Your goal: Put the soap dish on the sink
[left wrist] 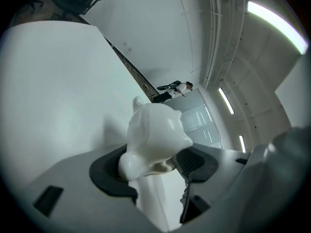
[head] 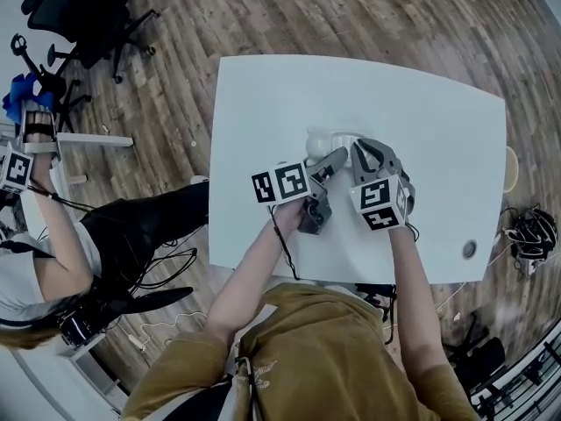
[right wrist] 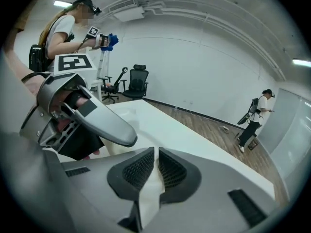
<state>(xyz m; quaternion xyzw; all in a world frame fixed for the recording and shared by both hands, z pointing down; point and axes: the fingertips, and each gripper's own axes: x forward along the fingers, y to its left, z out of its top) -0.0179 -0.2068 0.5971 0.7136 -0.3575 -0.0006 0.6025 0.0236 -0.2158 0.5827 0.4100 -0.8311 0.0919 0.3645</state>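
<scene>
We record one wood floor (head: 351,16) and, on it, one white table (head: 438,147) filling the middle of the head view. One black chair (head: 79,16) stands at the upper left. Besides the wearer, we count two persons: one at the left edge of the head view (head: 53,235), and one standing far off at the right of the right gripper view (right wrist: 255,118).

Two grippers are over the table's centre, each with one marker cube, two cubes in all (head: 280,183) (head: 381,203). The left gripper (left wrist: 155,164) and right gripper (right wrist: 156,166) point toward the top of the head view, with their tips close together.

We count one soap dish (left wrist: 155,130), white, glossy and lumpy. It sits just above centre in the head view, at the gripper tips, and we cannot tell whether it rests on the table.

Left gripper fingers (left wrist: 109,171): moderately spread and clamped on the soap dish, one pad on each side of it.

Right gripper fingers (right wrist: 138,171): nearly together, pinching a thin white rim (right wrist: 148,193) between the ribbed pads. We cannot tell whether that rim belongs to the soap dish. One finger of the left gripper lies just beside them at centre left of that view.
</scene>
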